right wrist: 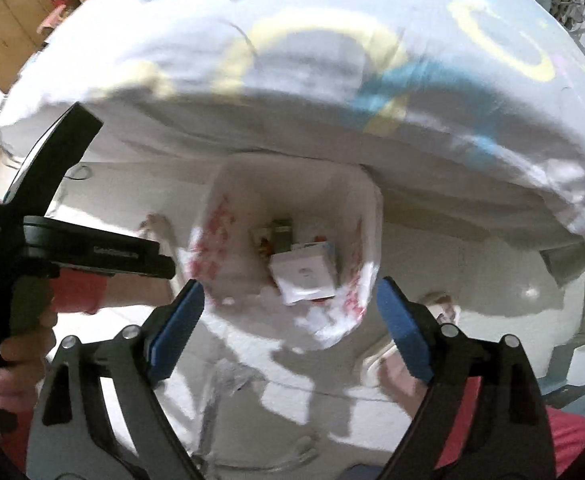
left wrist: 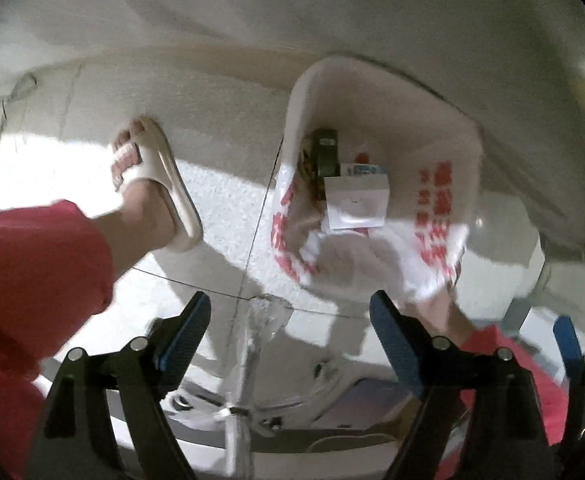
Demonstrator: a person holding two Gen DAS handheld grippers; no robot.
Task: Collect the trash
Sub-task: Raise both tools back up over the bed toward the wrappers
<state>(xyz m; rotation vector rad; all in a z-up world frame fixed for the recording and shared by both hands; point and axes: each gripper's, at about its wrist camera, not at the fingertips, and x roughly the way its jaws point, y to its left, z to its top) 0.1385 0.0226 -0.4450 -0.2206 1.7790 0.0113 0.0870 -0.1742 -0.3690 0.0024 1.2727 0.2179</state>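
Observation:
A white bin lined with a white bag with red print (left wrist: 436,200) stands on the floor by the bed; it also shows in the right wrist view (right wrist: 356,264). Inside lie a white box (left wrist: 358,204) (right wrist: 306,276), a dark green can (left wrist: 326,152) and other scraps. My left gripper (left wrist: 292,340) is open and empty, above the floor just short of the bin. My right gripper (right wrist: 290,328) is open and empty, above the bin's near edge. A clear crumpled plastic piece (left wrist: 266,316) lies on the floor between the left fingers.
A bed with a white patterned sheet (right wrist: 332,80) overhangs the bin. The person's foot in a cream slipper (left wrist: 160,184) stands left of the bin. The left gripper's body (right wrist: 52,248) shows at left in the right wrist view. A pale ball (right wrist: 532,292) sits under the bed.

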